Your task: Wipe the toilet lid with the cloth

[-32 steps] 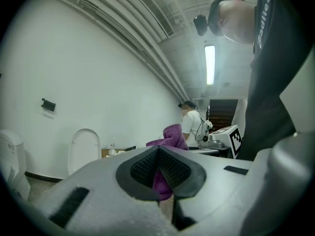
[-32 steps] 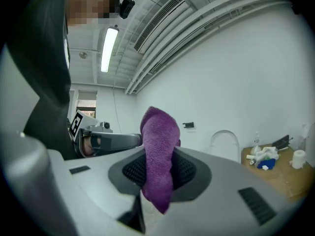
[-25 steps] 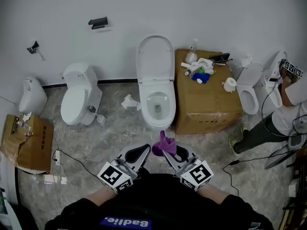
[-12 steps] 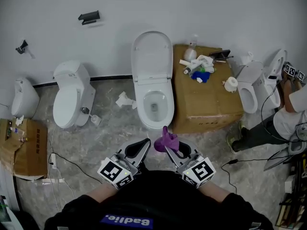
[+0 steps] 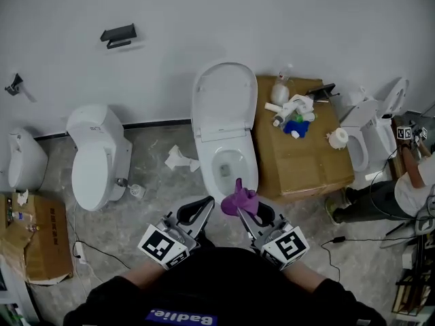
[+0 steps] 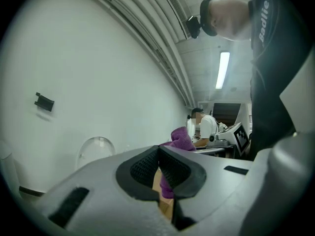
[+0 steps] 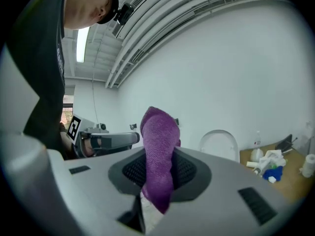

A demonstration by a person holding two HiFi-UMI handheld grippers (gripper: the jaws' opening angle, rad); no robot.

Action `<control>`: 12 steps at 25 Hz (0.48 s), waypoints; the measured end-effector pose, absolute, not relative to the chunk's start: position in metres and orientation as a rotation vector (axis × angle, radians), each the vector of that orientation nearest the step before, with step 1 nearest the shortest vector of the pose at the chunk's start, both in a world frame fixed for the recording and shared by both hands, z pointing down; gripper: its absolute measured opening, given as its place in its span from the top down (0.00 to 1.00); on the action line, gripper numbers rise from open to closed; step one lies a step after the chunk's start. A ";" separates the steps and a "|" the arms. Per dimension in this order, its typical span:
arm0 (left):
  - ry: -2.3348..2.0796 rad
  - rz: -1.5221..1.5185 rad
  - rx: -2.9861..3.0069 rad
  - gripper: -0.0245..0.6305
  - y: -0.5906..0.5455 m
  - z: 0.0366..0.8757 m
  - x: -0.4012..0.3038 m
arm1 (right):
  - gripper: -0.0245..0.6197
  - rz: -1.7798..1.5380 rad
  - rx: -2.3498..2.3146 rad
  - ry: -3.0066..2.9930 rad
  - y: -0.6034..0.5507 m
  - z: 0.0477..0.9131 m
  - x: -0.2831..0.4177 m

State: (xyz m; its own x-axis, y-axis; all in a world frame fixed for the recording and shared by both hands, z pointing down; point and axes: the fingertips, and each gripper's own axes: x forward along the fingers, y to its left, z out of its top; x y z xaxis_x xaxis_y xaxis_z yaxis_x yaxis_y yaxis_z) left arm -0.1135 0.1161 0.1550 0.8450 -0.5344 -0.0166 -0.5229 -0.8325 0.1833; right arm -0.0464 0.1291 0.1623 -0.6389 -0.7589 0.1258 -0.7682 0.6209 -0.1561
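Since a second ago I have closed in on the open toilet; its bowl [image 5: 230,166], which lay clear ahead of my grippers, now sits just beyond them at twelve o'clock, its front rim almost meeting the cloth [image 5: 238,198] in the head view; the whole room has slid a little across that view as I stepped in.

My right gripper [image 5: 247,209] is pinching the cloth, jaws clamped on its middle so that a purple tuft stands up above them and a tail hangs below; my left gripper [image 5: 202,209] has its jaws pressed together on nothing, and rides just beside the right one at nine o'clock of it.

I judge this to be the approach; wiping has not begun, and no part of the cloth touches the toilet yet.

The toilet lid [image 5: 223,98] stands raised at twelve o'clock, leaning back against the white wall [image 5: 272,26]; it is a smooth, glossy white oval, its inner face towards me; I see no marks on it from here.

A cardboard box [image 5: 306,161] strewn with bottles sits close at the toilet's three o'clock; a second toilet [image 5: 95,156], lid down, stands well apart at nine o'clock.
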 end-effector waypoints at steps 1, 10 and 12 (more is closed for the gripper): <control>-0.821 -0.107 2.853 0.94 0.104 0.153 -0.121 | 0.81 0.288 1.331 -2.794 0.117 0.158 -0.052; -0.844 -0.152 2.800 0.94 0.021 0.159 -0.139 | 0.81 0.301 1.375 -2.782 0.050 0.162 -0.058; -0.855 -0.145 2.794 0.94 0.008 0.162 -0.132 | 0.81 0.321 1.373 -2.790 0.039 0.166 -0.050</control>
State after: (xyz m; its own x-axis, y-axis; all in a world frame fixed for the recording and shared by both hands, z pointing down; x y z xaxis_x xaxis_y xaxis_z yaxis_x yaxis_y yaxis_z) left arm -0.1319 0.0083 0.1619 0.8262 -0.5626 -0.0309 -0.5414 -0.8079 0.2330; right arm -0.0501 0.0388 0.1658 -0.6140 -0.7825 0.1039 -0.7856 0.5930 -0.1764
